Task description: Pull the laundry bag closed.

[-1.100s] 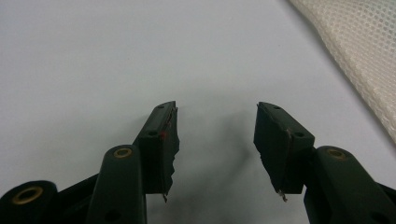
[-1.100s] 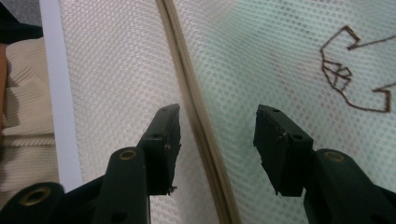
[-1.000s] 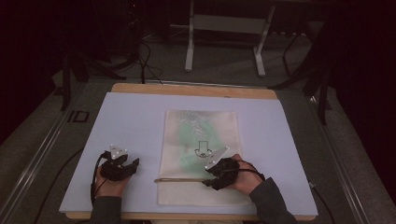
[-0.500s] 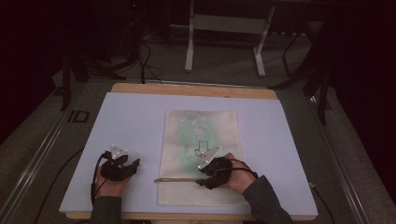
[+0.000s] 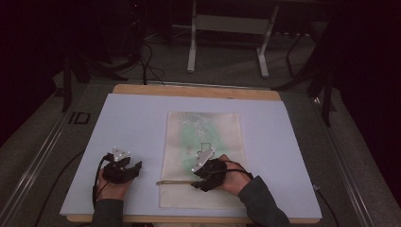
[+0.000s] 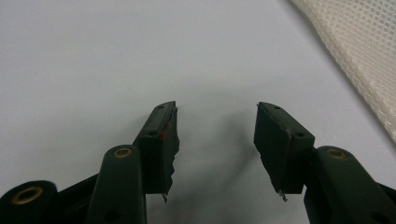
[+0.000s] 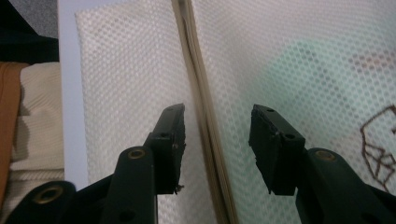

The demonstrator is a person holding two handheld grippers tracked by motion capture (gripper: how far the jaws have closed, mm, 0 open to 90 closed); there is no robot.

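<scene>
Mesh bag (image 5: 203, 156) lies mid-board from above; we rest our left gripper (image 5: 124, 166) beside it, our right gripper (image 5: 204, 176) over its zipper line (image 5: 176, 182). Left gripper view: jaws wide, empty. Right gripper view: open jaws straddle the zipper (image 7: 201, 107); we probably close next.

text: none legible | labels: none | marking beside table (image 5: 79, 117): too blurred to read

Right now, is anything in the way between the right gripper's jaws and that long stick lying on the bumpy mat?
Nothing visible. The right gripper is open, its jaws on either side of the stick, which lies bare on the mesh mat.
</scene>
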